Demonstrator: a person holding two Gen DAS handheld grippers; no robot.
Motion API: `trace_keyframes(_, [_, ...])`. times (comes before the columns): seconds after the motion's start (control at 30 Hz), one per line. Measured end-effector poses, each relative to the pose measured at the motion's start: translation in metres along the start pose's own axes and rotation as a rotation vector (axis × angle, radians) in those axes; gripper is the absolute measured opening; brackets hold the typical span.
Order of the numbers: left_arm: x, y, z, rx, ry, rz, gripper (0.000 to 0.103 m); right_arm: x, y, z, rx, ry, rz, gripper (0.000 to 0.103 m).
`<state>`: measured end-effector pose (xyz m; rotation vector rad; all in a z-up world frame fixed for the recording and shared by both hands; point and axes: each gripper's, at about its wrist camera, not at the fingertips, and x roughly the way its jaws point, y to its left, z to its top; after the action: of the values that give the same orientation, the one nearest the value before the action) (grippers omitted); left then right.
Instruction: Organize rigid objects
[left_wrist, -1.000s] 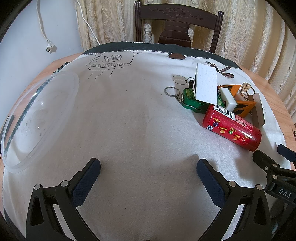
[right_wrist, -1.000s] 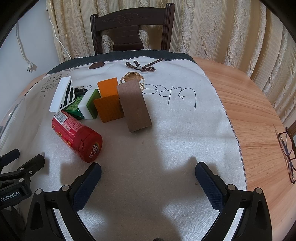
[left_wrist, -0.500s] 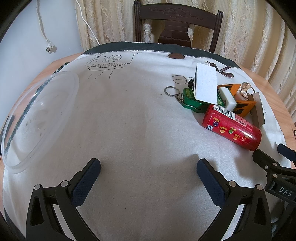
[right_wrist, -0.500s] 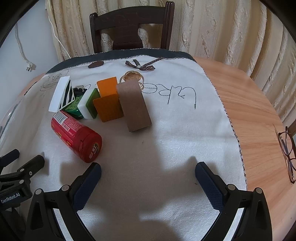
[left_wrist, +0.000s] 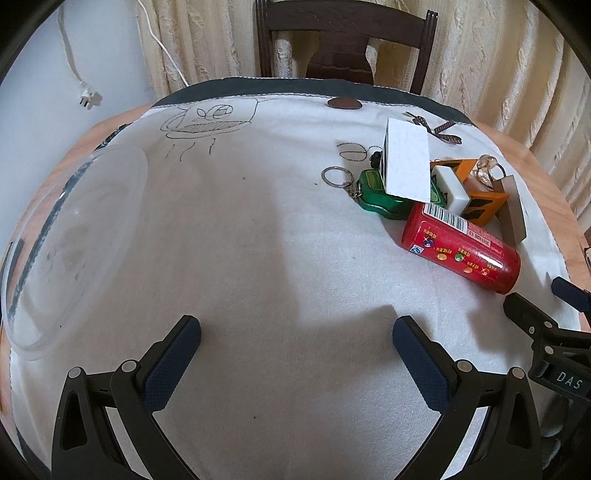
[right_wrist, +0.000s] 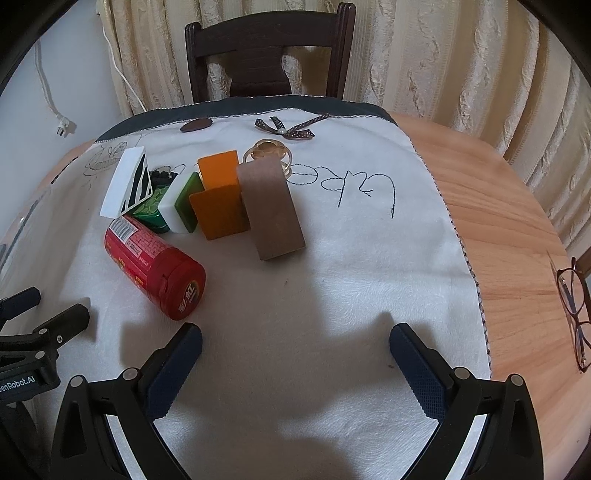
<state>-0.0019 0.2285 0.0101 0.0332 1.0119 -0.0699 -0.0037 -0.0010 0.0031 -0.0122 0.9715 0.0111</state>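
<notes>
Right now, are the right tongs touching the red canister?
Apart. The right wrist view shows white cloth between the open right tongs and the red canister lying on its side.

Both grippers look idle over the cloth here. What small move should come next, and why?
Probably advance the right gripper toward the red canister: it lies on its side at the pile's near edge, nearest that gripper, whose jaws are open and empty. The clear bowl looks empty.

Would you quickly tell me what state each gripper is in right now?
Left gripper: open, holding nothing, over bare cloth.
Right gripper: open, holding nothing, near the red can.
</notes>
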Motion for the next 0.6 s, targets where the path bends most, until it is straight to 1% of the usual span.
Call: trace_keyframes(0.6, [-0.0031,-0.0069,0.002,0.061,-0.033,0.036,0.103,-0.0013,0.001,-0.0002,-0.002,0.005,0.009,0.103])
